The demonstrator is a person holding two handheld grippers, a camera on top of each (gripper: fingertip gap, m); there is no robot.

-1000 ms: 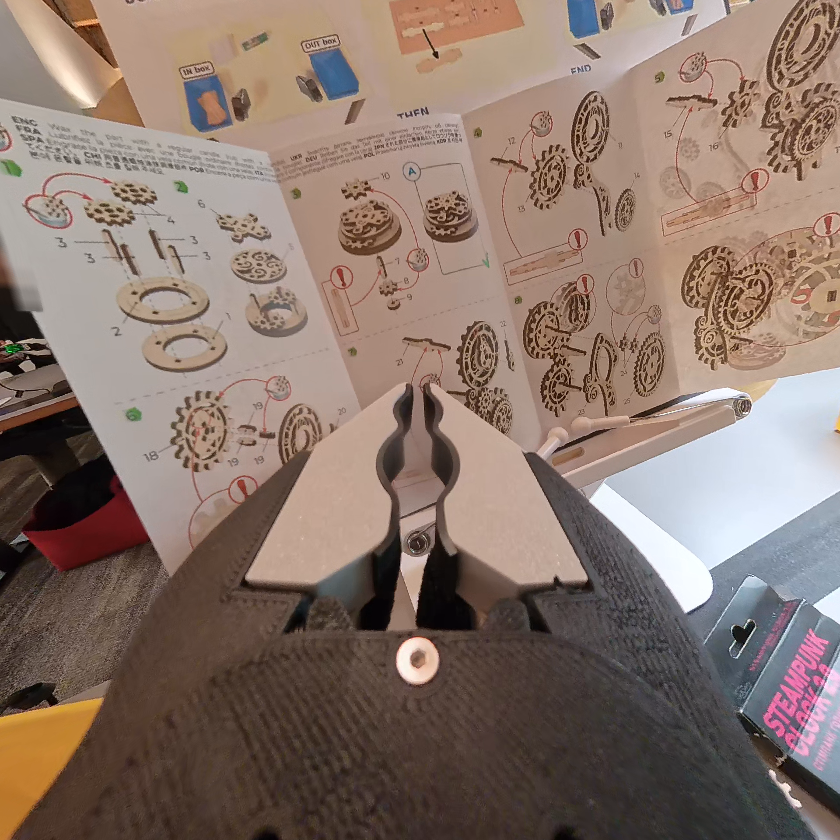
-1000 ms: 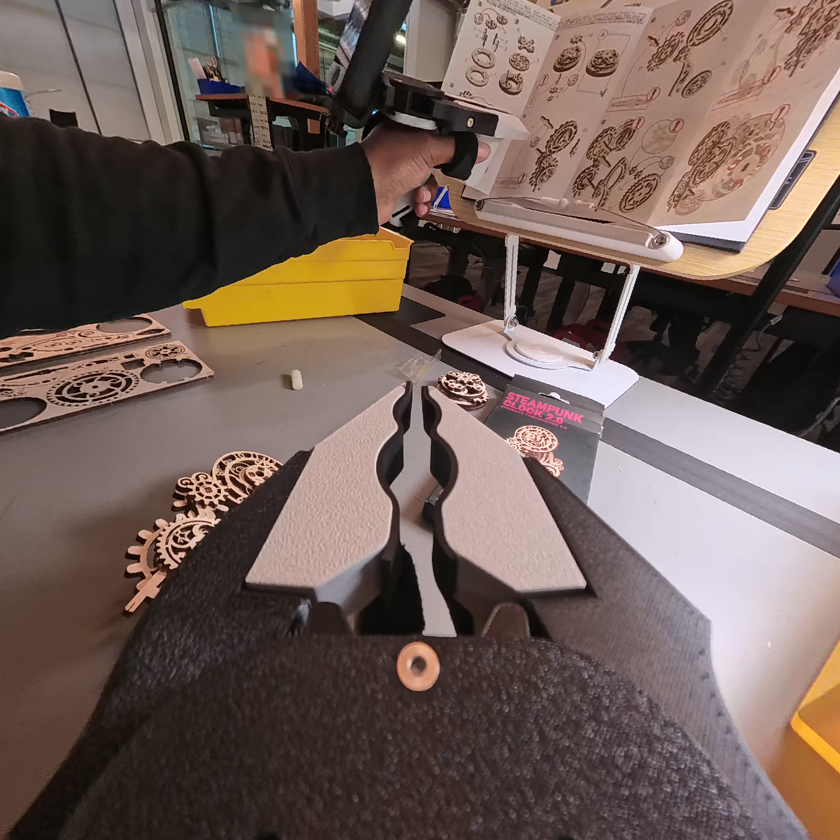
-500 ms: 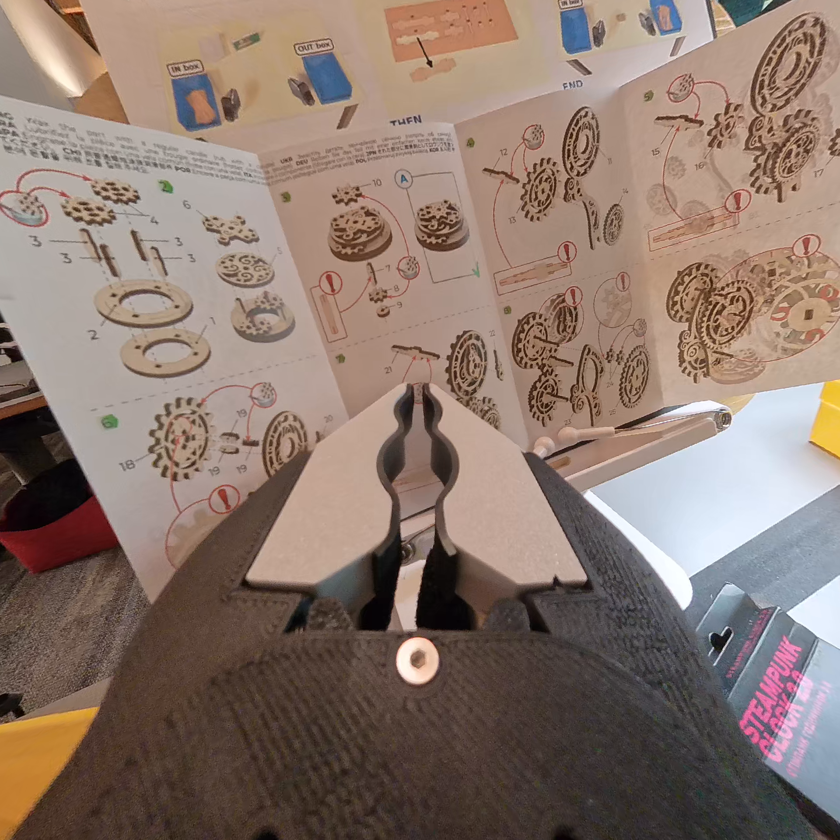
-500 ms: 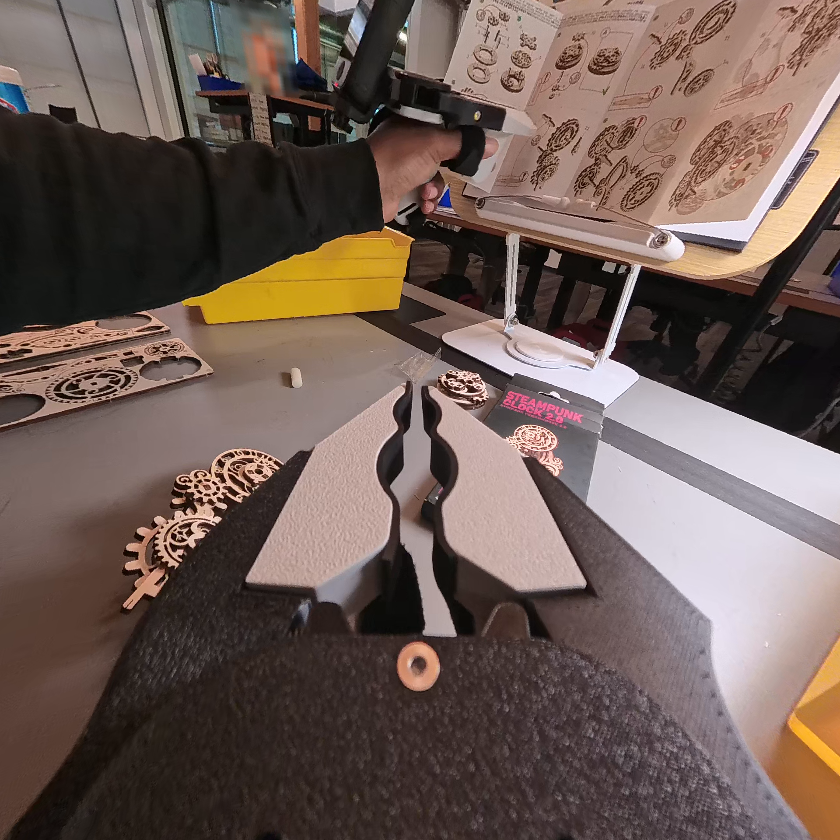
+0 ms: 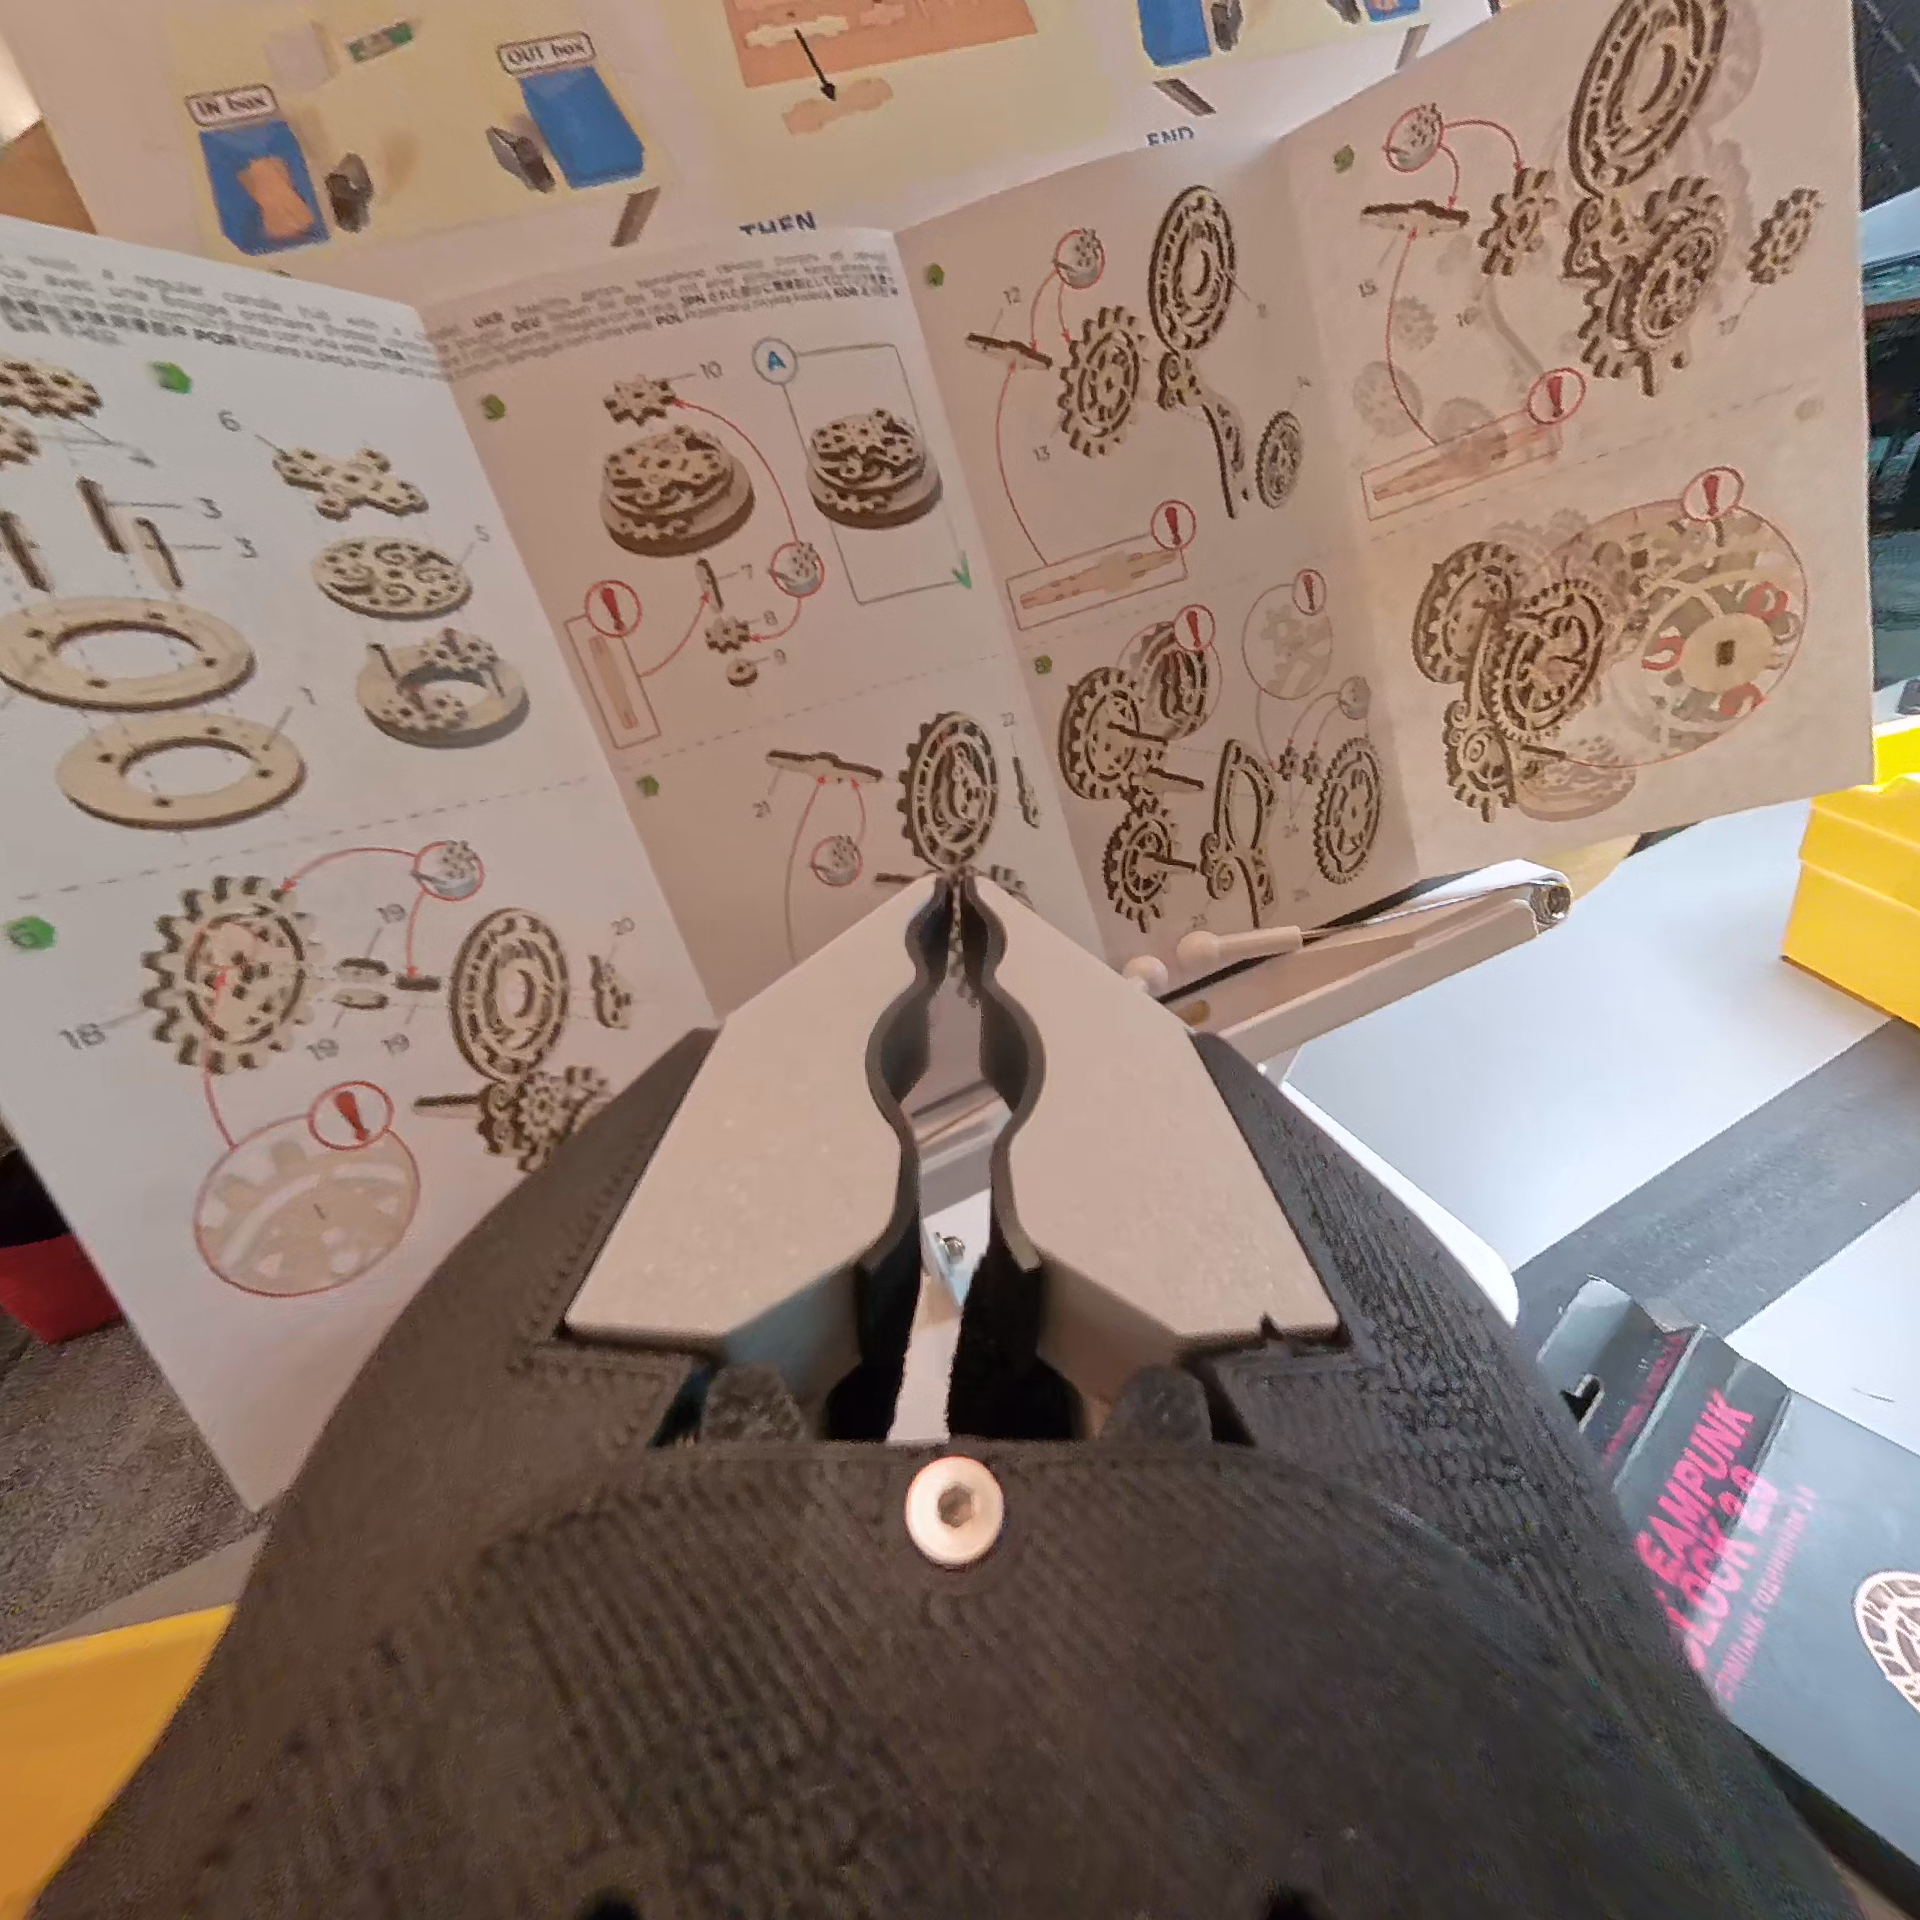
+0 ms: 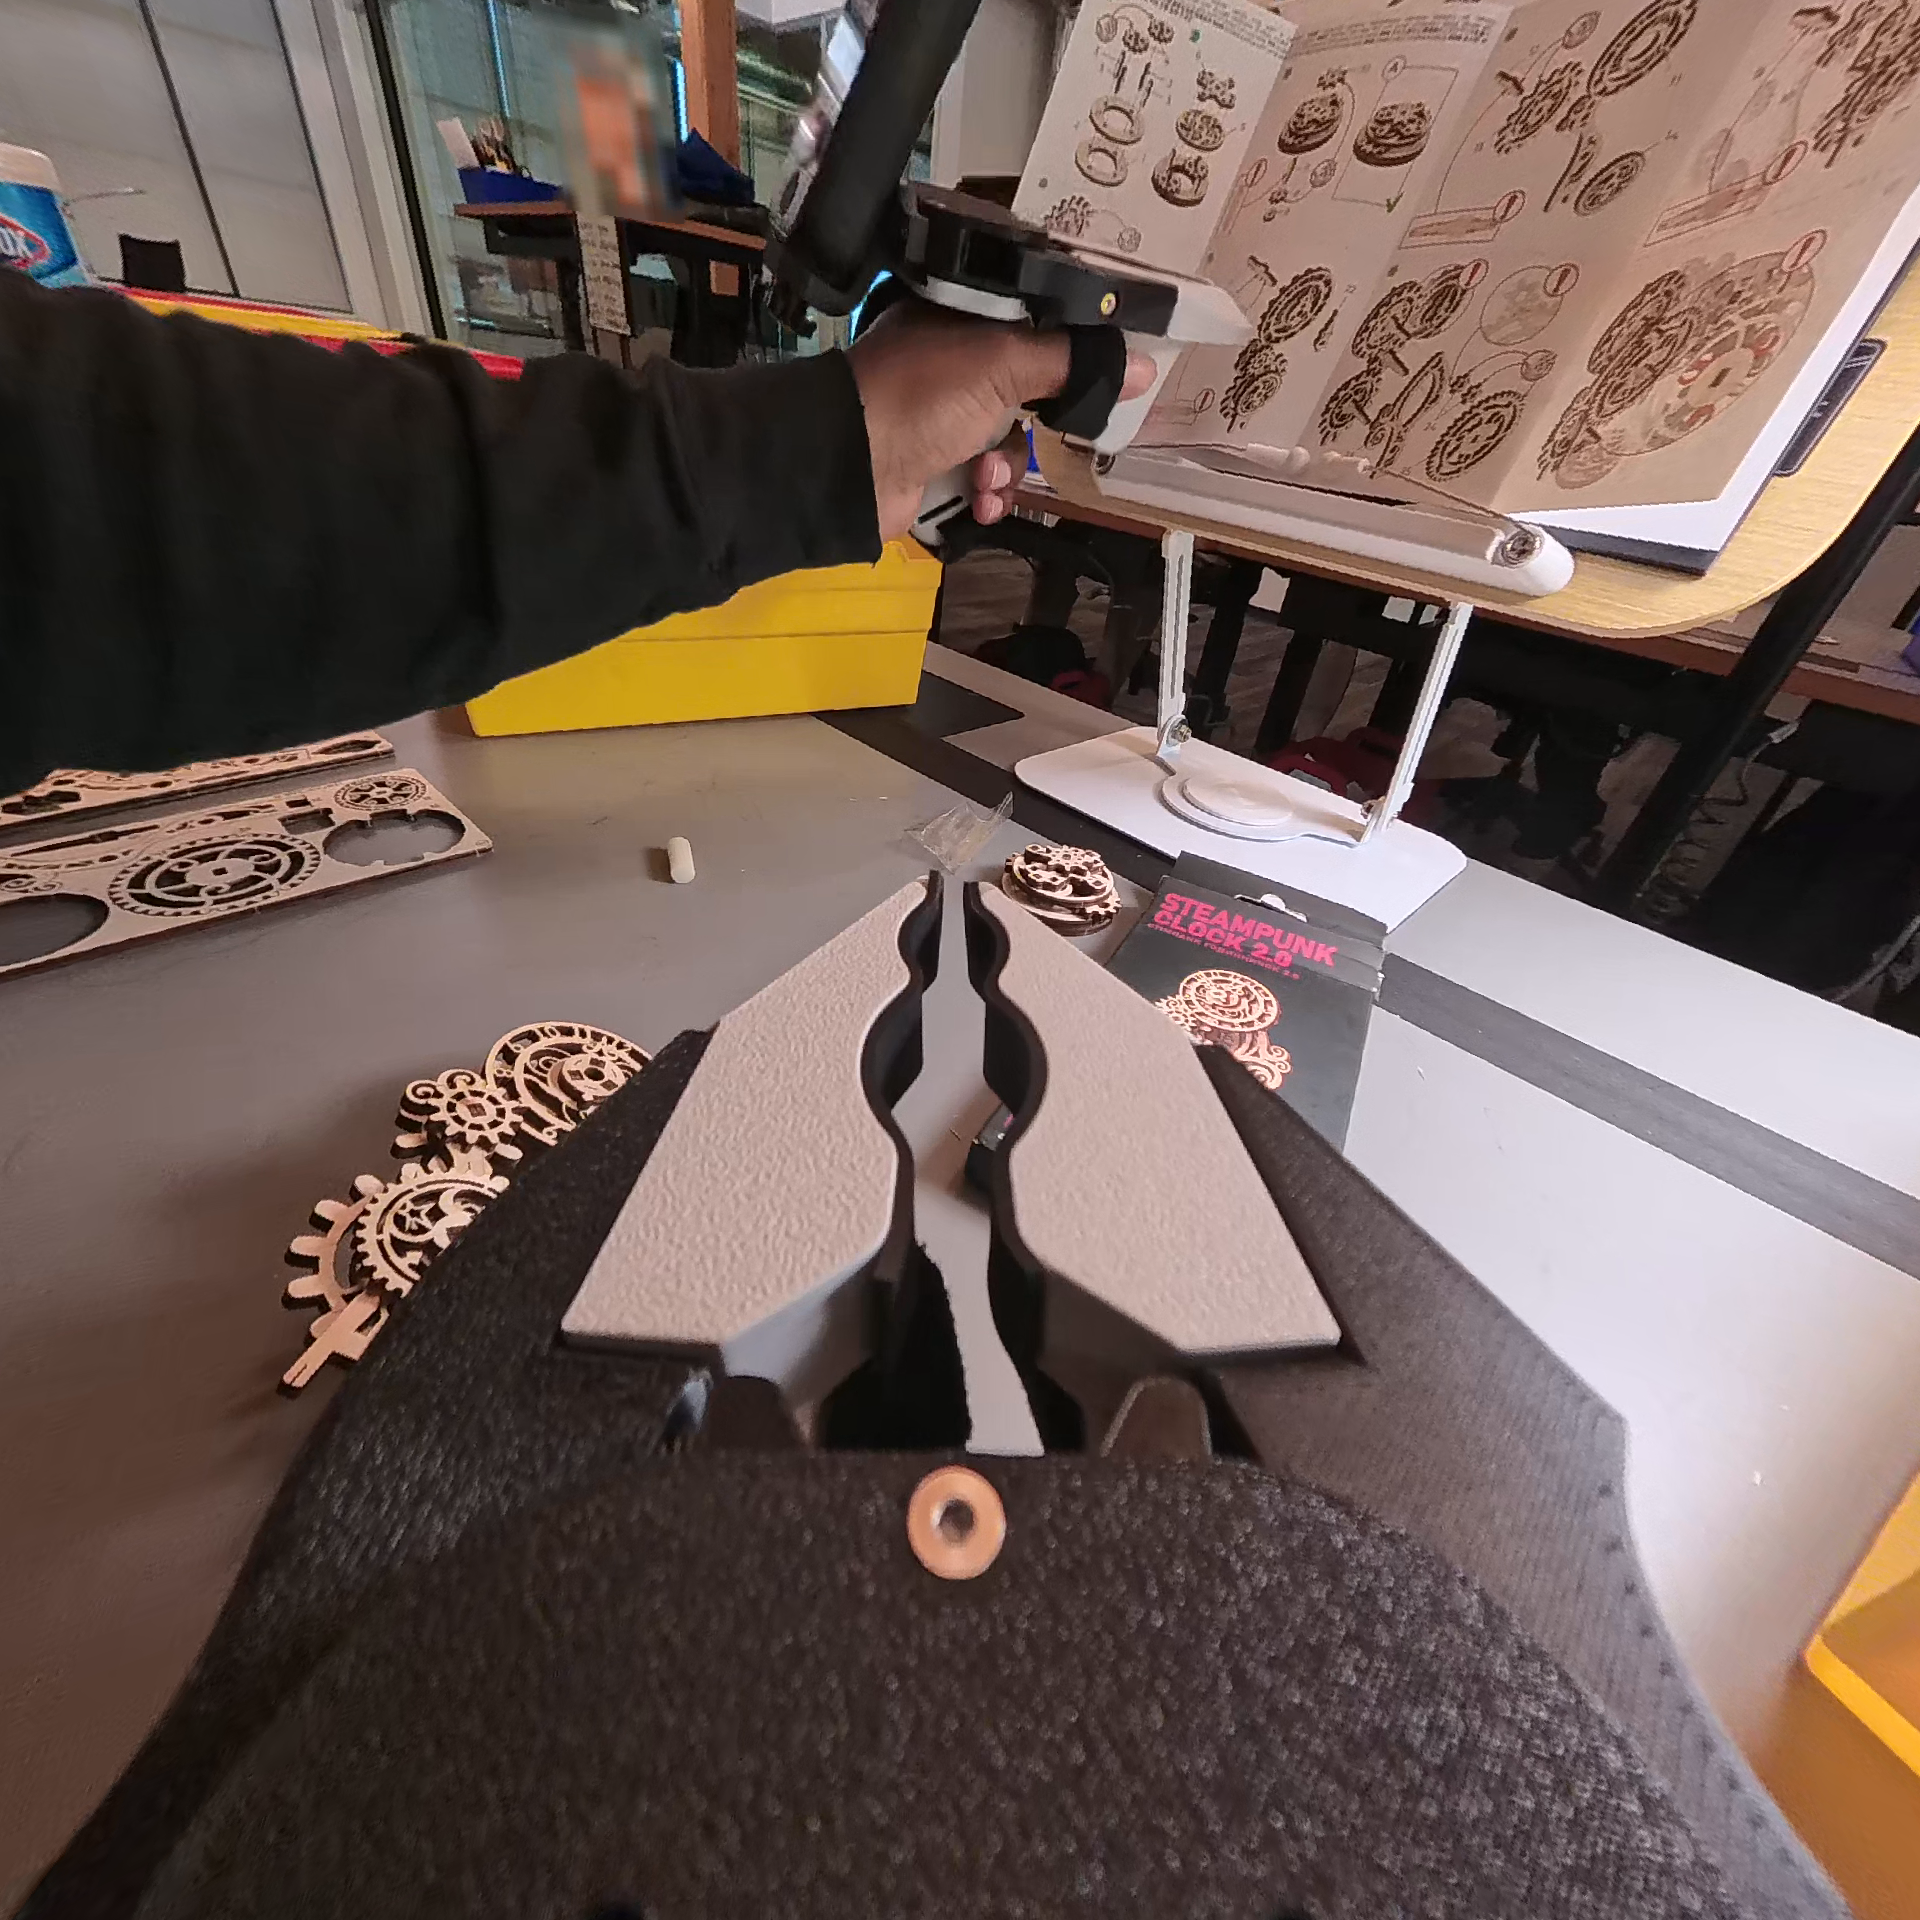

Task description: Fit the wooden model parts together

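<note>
Jaws of the left gripper (image 5: 958, 883) nearly closed on nothing, raised at the instruction sheet (image 5: 727, 540) on its stand, right gripper (image 6: 951, 902) jaws a narrow empty gap above the table (image 6: 260, 1039), round wooden assembly (image 6: 1062, 875) just beyond its tips, gear cluster (image 6: 457, 1153) lying left.

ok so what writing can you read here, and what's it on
I don't copy out writing; these things bear it:
black box on the table: pink lettering
fold-out instruction sheet on the stand: part numbers, blurred small print
poster behind it: short labels
white tub, far left: cut-off blue logo
</note>
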